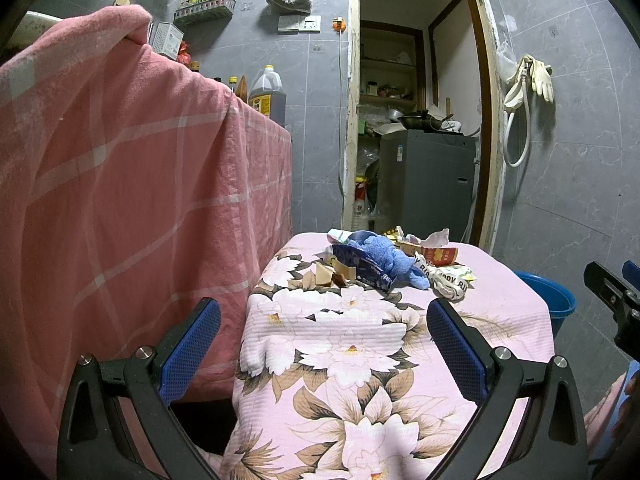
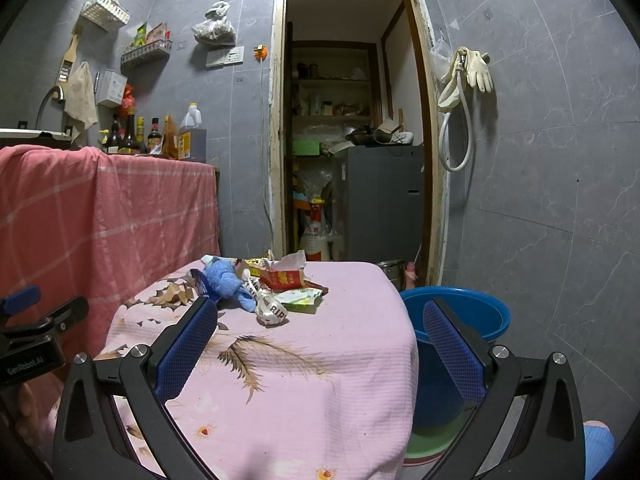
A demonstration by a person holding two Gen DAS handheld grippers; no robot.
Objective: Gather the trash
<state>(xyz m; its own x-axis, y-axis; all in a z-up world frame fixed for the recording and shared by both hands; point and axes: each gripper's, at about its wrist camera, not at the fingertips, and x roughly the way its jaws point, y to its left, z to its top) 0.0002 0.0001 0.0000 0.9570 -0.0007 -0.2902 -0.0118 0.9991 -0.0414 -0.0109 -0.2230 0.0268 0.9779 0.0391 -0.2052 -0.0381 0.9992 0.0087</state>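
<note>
The left gripper [image 1: 324, 344] is held with its jaws spread wide apart, nothing gripped between the blue pads [image 1: 188, 352]. The right gripper [image 2: 320, 344] is likewise held with its jaws parted wide and empty. Both are pointed forward, roughly level and side by side. The right gripper is seen at the right edge of the left wrist view, the left gripper at the left edge of the right wrist view.
</note>
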